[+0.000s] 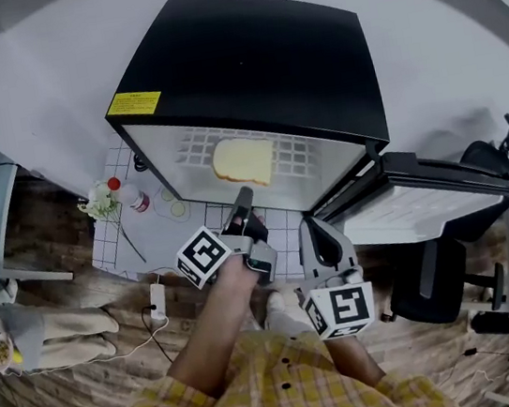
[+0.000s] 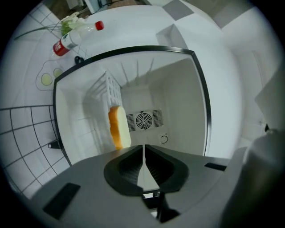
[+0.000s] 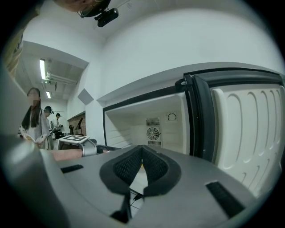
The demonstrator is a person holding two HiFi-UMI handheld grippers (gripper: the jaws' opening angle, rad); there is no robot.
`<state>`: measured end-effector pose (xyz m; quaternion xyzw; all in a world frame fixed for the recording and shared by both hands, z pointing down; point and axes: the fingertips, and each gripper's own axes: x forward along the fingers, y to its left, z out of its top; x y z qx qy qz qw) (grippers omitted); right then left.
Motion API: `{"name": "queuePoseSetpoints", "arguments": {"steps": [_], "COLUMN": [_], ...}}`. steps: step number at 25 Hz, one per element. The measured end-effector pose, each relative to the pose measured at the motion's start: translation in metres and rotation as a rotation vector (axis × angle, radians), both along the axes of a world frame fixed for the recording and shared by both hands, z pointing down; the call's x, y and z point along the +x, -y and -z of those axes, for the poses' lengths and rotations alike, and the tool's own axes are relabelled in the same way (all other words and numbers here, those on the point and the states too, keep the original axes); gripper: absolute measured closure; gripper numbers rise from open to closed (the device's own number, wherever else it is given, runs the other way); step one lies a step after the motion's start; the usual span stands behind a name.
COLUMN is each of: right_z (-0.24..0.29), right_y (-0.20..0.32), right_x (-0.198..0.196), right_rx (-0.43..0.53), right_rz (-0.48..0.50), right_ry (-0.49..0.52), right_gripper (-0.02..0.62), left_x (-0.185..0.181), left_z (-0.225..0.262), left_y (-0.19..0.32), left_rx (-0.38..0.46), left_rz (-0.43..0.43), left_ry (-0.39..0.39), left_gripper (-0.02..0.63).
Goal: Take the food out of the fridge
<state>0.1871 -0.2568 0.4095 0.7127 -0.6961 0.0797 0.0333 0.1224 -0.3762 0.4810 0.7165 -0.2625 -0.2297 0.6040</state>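
Pressed together on nothing, the left gripper's [image 2: 144, 153] jaws point into the open fridge [image 1: 251, 56]. The bread slice [image 2: 118, 127] lies past their tips at about eleven o'clock, clear of them, on the wire shelf [image 1: 299, 153]. In the head view the slice sits at twelve o'clock from that gripper. At four o'clock from it, the right gripper [image 3: 141, 162] hangs beside the swung-out door [image 1: 425, 201], its jaws also closed and empty. A red-capped bottle [image 1: 128, 195] sits at nine o'clock from the fridge opening.
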Motion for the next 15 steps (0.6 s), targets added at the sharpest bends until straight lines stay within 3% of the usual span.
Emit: {"name": "queuePoseSetpoints", "arguments": {"steps": [7,15], "right_z": [-0.006,-0.005], "right_y": [0.002,0.006], "right_x": [0.011,0.008], "right_rx": [-0.016,-0.014], "right_rz": [-0.031,-0.035], "right_ry": [0.001,-0.004], "right_gripper": [0.589,0.589], "left_x": [0.006,0.009], "left_z": [-0.021,-0.033], "left_y": [0.006,0.011], "left_rx": [-0.12,-0.142], "left_rz": [0.01,0.006], "left_ry": [-0.168,-0.163], "left_gripper": [0.564,0.492]}}
